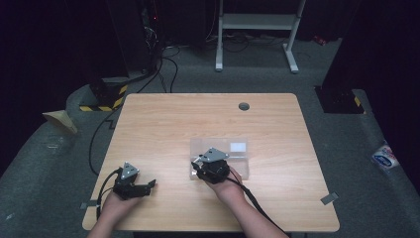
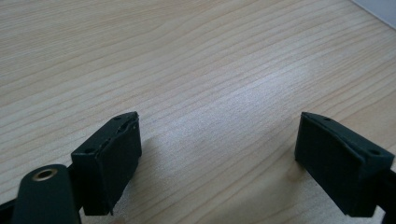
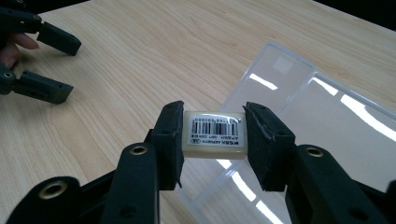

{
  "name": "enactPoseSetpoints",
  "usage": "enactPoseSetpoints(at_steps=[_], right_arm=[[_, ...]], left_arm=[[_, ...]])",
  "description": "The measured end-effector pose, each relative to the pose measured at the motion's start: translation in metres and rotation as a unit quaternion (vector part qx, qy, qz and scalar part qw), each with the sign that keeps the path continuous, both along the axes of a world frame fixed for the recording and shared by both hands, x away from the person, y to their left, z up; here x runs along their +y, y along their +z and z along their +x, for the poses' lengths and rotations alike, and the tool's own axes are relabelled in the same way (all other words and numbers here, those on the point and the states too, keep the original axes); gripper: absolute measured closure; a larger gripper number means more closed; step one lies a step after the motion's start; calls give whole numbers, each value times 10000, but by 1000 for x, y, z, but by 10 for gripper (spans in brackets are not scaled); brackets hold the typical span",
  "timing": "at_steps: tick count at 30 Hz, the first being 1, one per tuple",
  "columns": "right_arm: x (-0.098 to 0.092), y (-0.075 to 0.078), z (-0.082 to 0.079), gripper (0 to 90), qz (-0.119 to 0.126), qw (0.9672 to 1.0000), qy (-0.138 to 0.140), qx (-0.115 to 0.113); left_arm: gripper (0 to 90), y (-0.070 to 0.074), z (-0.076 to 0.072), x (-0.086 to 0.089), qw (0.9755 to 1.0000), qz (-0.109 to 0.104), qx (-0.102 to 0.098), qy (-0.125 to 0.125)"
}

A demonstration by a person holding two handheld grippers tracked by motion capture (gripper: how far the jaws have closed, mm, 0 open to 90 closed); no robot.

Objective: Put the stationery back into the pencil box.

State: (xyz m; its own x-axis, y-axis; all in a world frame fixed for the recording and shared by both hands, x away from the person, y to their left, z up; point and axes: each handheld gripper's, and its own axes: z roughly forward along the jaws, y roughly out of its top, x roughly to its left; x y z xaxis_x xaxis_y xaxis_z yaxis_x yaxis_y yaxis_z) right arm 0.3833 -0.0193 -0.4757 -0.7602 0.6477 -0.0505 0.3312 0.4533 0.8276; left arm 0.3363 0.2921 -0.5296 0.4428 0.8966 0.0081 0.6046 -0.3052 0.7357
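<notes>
A small pale eraser (image 3: 215,134) with a barcode label is clamped between the pads of the right claw (image 3: 215,140), its jaws closed part way onto the block's two short ends. It is held clear of the desk (image 1: 163,129), above the near edge of a clear plastic box (image 3: 327,126) that lies open and flat, with nothing seen inside it. In the high view the right claw (image 1: 198,166) is seen at the box's (image 1: 237,151) near left corner.

The left claw (image 2: 219,154) is spread wide with nothing between its jaws, resting low over bare wood well to the left of the box (image 1: 153,184).

The step in hand is judged to be the carrying of the eraser to the box. A short move over one tray half would be called for next, then a lowering and a release. Which half is the base cannot be told through the glare; the labelled panel is perhaps the lid.
</notes>
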Motion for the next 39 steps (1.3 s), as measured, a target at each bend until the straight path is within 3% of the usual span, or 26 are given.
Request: enactPoseSetpoints(at_steps=[12,23,27,39], right_arm=[[15,-10,7,584,-155,9998,46,100],[19,-23,17,583,-356,9986,71,395],[21,-23,16,582,-434,9986,63,284],[20,-27,21,581,-450,9984,14,333]], left_arm=[[150,0,0,0,10000,7,-12,-19],[150,0,-1,0,10000,1,-1,-23],[150,0,-1,0,10000,1,-1,-33],[150,0,-1,0,10000,-1,-8,-29]])
